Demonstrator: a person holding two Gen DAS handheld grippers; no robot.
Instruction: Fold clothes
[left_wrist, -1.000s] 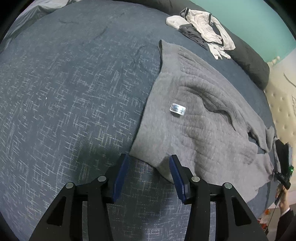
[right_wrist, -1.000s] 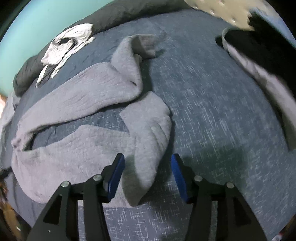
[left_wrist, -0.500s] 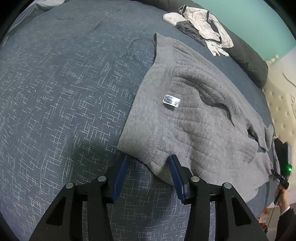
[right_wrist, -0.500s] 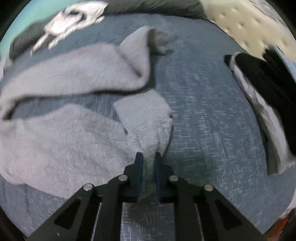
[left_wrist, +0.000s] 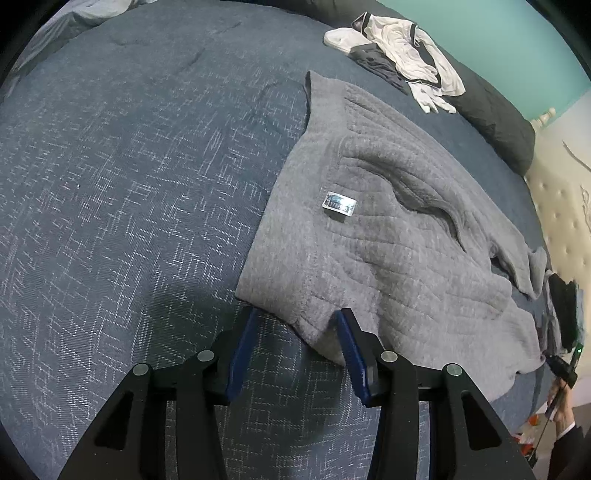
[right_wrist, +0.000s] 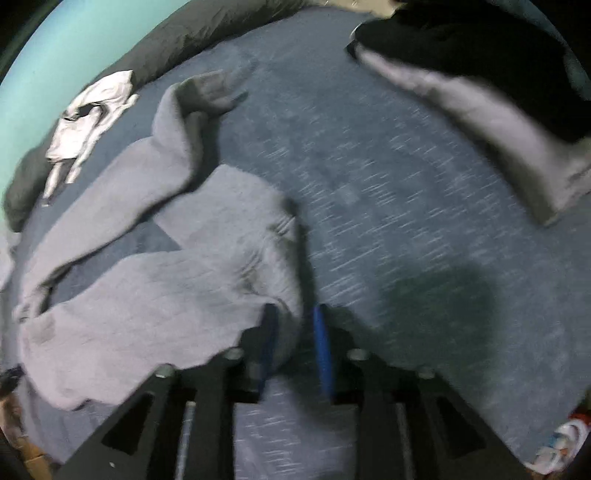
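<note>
Over the bed (left_wrist: 129, 184) now, dark blue cover with a pale woven fleck, and the grey sweatshirt (left_wrist: 388, 240) sprawls across the right half of the left wrist view, from upper centre down to the lower right edge. A small white label (left_wrist: 340, 202) sits on it near the frame's middle. The left tool (left_wrist: 297, 347) hovers at lower centre with jaws spread, released, the hem corner of the sweatshirt lying between the 2 blue pads; the right pad sits at the cloth's edge, the left pad stands clear over bare cover.

Switch to the right wrist view, and it is blurred. The right tool (right_wrist: 295, 347) is at lower centre, and its jaws have just been opening after a tight pinch. A fold of the grey sweatshirt (right_wrist: 166, 288) runs between the pads; whether they press on it I cannot tell through the smear. The garment spreads over the left half of this frame, 1 sleeve (right_wrist: 177, 122) reaching toward upper centre.

A heap of white and dark clothes (left_wrist: 406, 62) lies at the upper right of the left view, beside a long dark pillow (left_wrist: 495, 118). Another garment, black over grey (right_wrist: 480, 92), fills the upper right of the right view.
</note>
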